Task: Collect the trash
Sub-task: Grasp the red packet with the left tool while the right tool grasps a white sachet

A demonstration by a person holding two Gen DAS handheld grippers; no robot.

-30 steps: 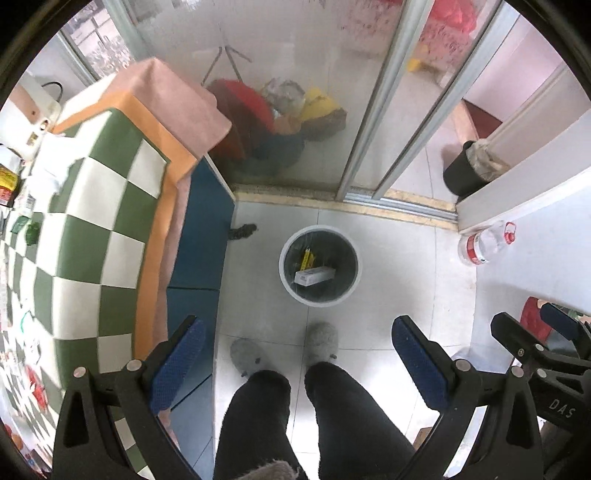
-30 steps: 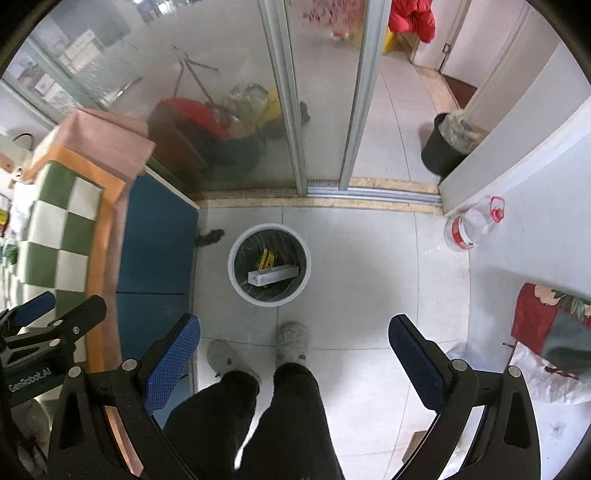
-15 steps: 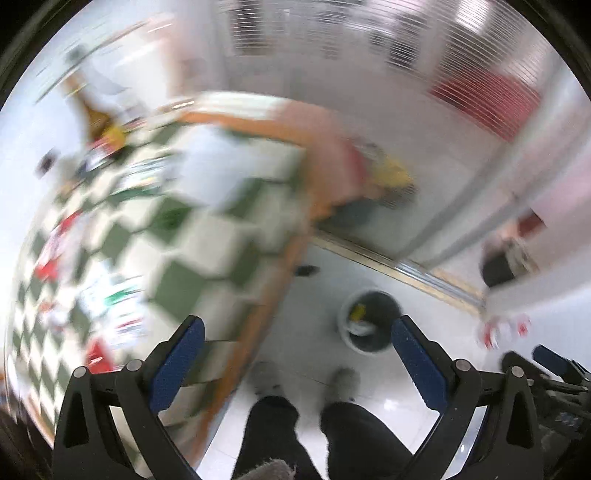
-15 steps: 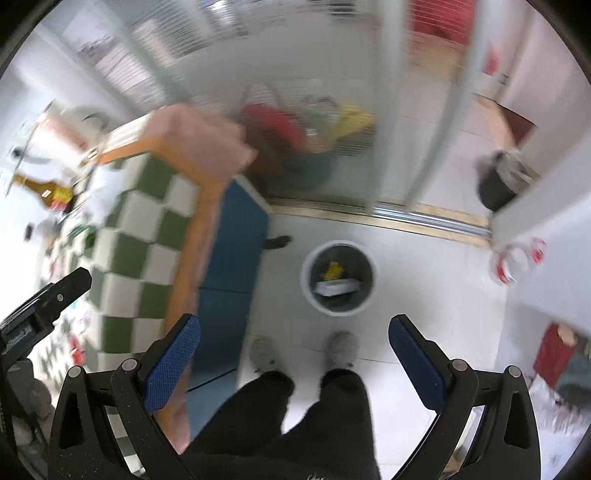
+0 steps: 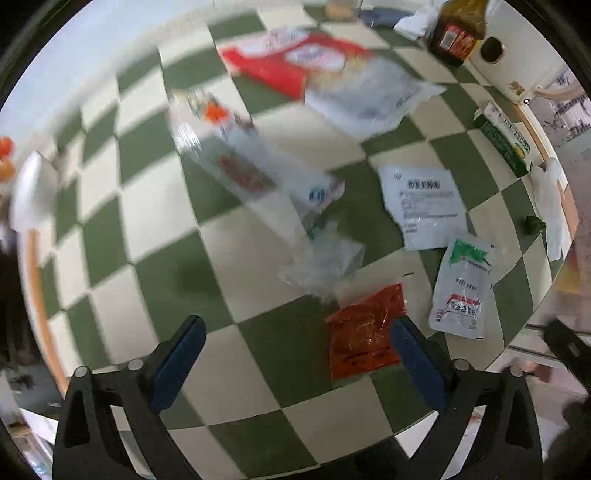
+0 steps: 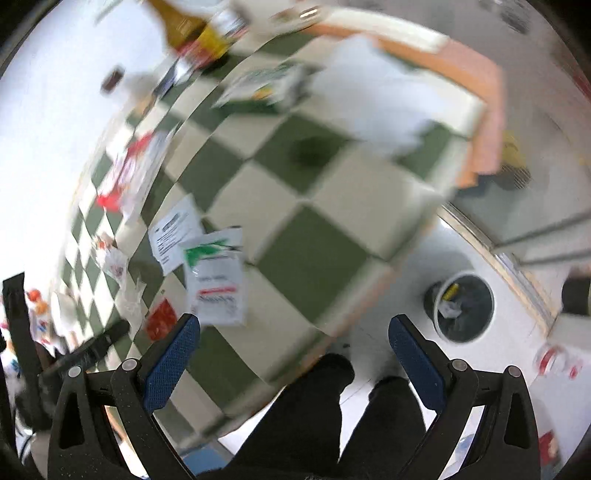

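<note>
My left gripper (image 5: 295, 354) is open and empty above the green-and-white checked table (image 5: 258, 339). An orange-red sachet (image 5: 364, 332) lies just inside its right finger. A white sachet with green print (image 5: 461, 291), a white printed packet (image 5: 424, 206), clear wrappers (image 5: 321, 262) and a red-and-white bag (image 5: 295, 62) lie beyond. My right gripper (image 6: 293, 354) is open and empty over the table's edge. The white trash bin (image 6: 463, 306) stands on the floor, with scraps inside. The white and green sachet (image 6: 218, 280) also shows there, blurred.
A brown sauce bottle (image 5: 458, 33) and a green carton (image 5: 506, 140) stand at the table's far side. The person's dark legs (image 6: 332, 413) are below the right gripper. A plastic bottle (image 6: 554, 362) lies on the floor at right. Glass sliding doors (image 6: 546, 206) are behind the bin.
Both grippers have swung left from the floor bin toward the table. The left one is now over the scattered wrappers. Both stay open and empty.
</note>
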